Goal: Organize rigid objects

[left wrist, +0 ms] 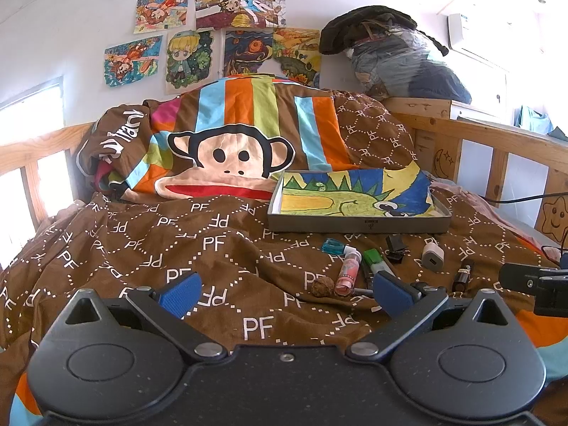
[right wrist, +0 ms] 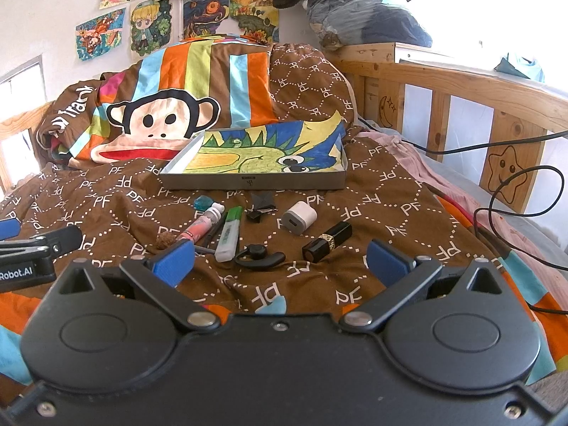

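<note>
The right tool (right wrist: 280,261) is spread wide and holds nothing, its blue fingertips (right wrist: 174,261) hovering just above the brown "PF" bedspread (right wrist: 390,191). The left tool (left wrist: 284,293) is likewise wide apart and empty, off to the left of the clutter over bare bedspread.

Nearest the right tool lie a black earpiece (right wrist: 257,255) and a black lipstick (right wrist: 326,241) with a gold band, lying on its side. Just left of the earpiece is a green-capped highlighter (right wrist: 229,236), and beside that a pink tube (right wrist: 200,227) with a white cap, angled alongside a thin dark pen (right wrist: 213,230). A small brown walnut-like lump (right wrist: 165,240) sits at the tube's near end. Further back come a white charger cube (right wrist: 299,217), black binder clips (right wrist: 261,204) and a small teal piece (right wrist: 204,201).

Beyond them a shallow grey tray (right wrist: 248,181) rests on the bedspread, lined with a coloured drawing and otherwise empty. Behind it rises a heaped monkey-print duvet (right wrist: 167,120), with a wooden bed rail (right wrist: 461,81) to the right and drawings (right wrist: 149,25) on the wall.
</note>
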The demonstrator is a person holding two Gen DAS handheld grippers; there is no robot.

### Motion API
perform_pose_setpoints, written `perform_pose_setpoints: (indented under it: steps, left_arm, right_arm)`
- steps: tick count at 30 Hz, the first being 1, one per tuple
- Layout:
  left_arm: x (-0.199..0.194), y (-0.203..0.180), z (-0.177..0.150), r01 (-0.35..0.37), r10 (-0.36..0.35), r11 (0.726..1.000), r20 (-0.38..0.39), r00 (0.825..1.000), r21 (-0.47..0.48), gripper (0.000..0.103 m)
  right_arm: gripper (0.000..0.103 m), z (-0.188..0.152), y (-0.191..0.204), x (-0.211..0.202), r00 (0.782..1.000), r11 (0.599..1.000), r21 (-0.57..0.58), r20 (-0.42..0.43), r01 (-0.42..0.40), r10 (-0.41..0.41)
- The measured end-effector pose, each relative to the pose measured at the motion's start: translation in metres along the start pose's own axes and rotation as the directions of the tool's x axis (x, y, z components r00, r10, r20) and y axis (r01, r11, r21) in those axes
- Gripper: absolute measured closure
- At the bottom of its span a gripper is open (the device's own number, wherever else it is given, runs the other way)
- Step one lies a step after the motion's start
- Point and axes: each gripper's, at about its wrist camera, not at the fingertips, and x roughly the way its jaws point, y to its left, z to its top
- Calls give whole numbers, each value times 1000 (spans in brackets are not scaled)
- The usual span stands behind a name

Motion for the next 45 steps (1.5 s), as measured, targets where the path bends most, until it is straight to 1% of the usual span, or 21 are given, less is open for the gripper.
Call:
perform_pose_setpoints:
  steps: [7,11,14,16,19,24,27,30,34,37,39,41,42,45]
  left_arm:
    - [2,4,2,4,-4,1000,-12,1000,-12,1]
    - [10,8,6,7,-7,1000,-30,1000,-25,1]
    - [16,7,9,14,-14,1000,-36,999,-14,1]
    - [23,4,10,26,-26,1000,-46,999,-3,1]
    - [39,6,15,65,-65,998,-69,996,0,1]
    - [75,2,25,142,-133,987,-99,986,81,1]
    - [96,-2,27,183,-170,977,-120,978,110,1]
    - [118,2,26,224,-206,967,-145,968,121,1]
    - [146,11,19,239,-218,966,-194,957,95,1]
    - [161,14,14,255,-228,962,-226,947,97,1]
    - [169,14,11,264,-231,958,-242,943,115,3]
    - [175,13,9,273,-237,955,-255,937,117,8]
    - [178,14,8,280,-243,953,-262,934,113,9]
    - [185,15,4,298,-263,950,-281,923,90,16]
  right_arm:
    - [0,1,1,0,1000,1000,-15,-1,9,-9]
    - [0,2,2,5,1000,1000,-20,-11,-7,7]
    - [0,5,-3,13,1000,1000,-22,-21,-21,21]
    - [0,6,-2,21,999,999,-36,-27,-34,33]
    - [0,11,-1,33,999,996,-84,-22,-42,41]
    - [0,18,2,56,998,982,-179,-16,-63,62]
    - [0,21,6,71,997,971,-228,-25,-72,68]
    - [0,21,9,87,994,969,-224,-56,-107,97]
    - [0,21,13,108,989,965,-227,-90,-132,114]
    - [0,22,17,127,987,966,-215,-105,-144,124]
    - [0,20,17,135,985,968,-203,-114,-149,128]
    - [0,17,21,149,986,967,-216,-120,-137,113]
    - [0,16,24,154,986,965,-220,-124,-140,115]
    - [1,14,30,170,978,959,-217,-147,-180,150]
